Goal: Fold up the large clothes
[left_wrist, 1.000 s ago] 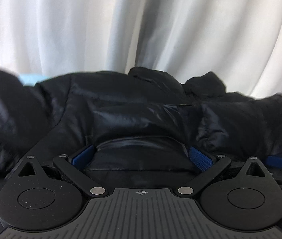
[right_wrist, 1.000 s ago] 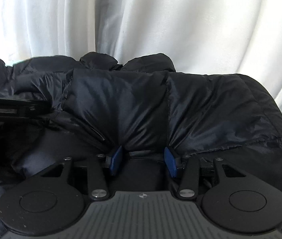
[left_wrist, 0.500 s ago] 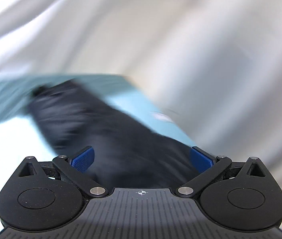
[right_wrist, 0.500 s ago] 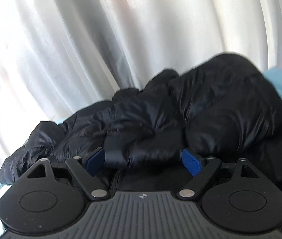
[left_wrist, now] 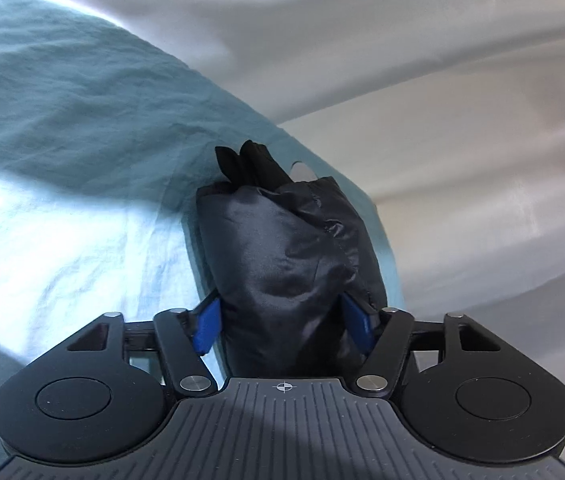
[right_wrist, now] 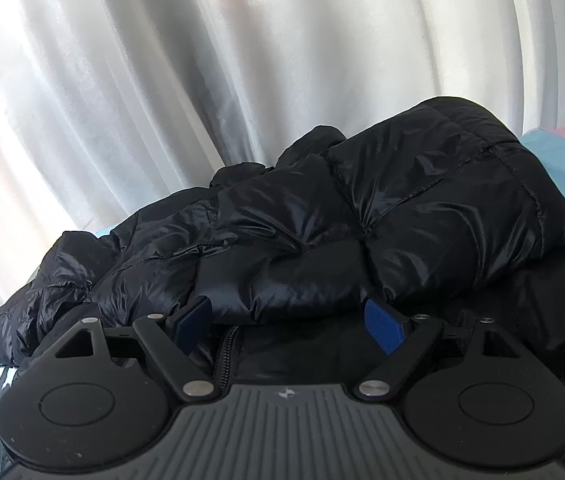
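Left gripper [left_wrist: 284,322] closing around puffer sleeve [left_wrist: 286,256], which runs straight away; right gripper [right_wrist: 288,326] gapes over jacket body [right_wrist: 402,220].

Each camera sits just behind its own hand-held gripper, tilted down and very close over the black jacket [right_wrist: 362,220]. Both views share that jacket, the curtain [left_wrist: 422,60] behind it and the blue bed sheet [left_wrist: 62,120] beneath.

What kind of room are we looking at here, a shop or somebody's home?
Most likely a bedroom at home. A black puffer jacket lies on what looks like a bed with a light blue sheet, and pale curtains hang close behind it. No shop fittings show.
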Available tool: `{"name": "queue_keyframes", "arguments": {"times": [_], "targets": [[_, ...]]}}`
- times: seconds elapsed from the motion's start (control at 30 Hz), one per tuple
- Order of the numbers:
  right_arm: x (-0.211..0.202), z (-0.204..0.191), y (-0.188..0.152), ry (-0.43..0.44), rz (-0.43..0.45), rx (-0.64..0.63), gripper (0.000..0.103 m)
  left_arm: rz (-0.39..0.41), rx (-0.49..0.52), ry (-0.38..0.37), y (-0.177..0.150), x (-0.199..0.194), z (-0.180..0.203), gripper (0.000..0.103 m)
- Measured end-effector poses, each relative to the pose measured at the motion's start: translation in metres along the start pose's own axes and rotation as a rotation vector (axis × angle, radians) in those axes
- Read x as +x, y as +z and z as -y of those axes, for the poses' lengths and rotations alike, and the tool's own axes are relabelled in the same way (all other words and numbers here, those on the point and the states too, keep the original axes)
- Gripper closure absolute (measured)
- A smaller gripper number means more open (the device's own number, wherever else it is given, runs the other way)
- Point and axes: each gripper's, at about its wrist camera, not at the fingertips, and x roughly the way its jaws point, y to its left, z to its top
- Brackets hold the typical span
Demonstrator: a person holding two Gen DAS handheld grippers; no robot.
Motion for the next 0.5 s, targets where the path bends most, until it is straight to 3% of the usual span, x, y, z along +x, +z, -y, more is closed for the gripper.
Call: {"name": "queue_keyframes", "arguments": {"times": [0.2, 0.33, 0.5], "targets": [[0.007, -0.009, 0.001, 0.003, 0.006, -0.032, 0.022, -0.001, -0.017, -0.083, 0.003, -0.002, -0.002, 0.076], [0.006, -0.014, 0.004, 0.000, 0.043, -0.053, 0.022, 0.016, 0.012, -0.118, 0.001, -0.016, 0.010, 0.082], [-0.002, -0.010, 0.008, -0.023, 0.095, -0.032, 0.022, 0.052, 0.124, -0.177, -0.001, -0.039, 0.044, 0.085]]}}
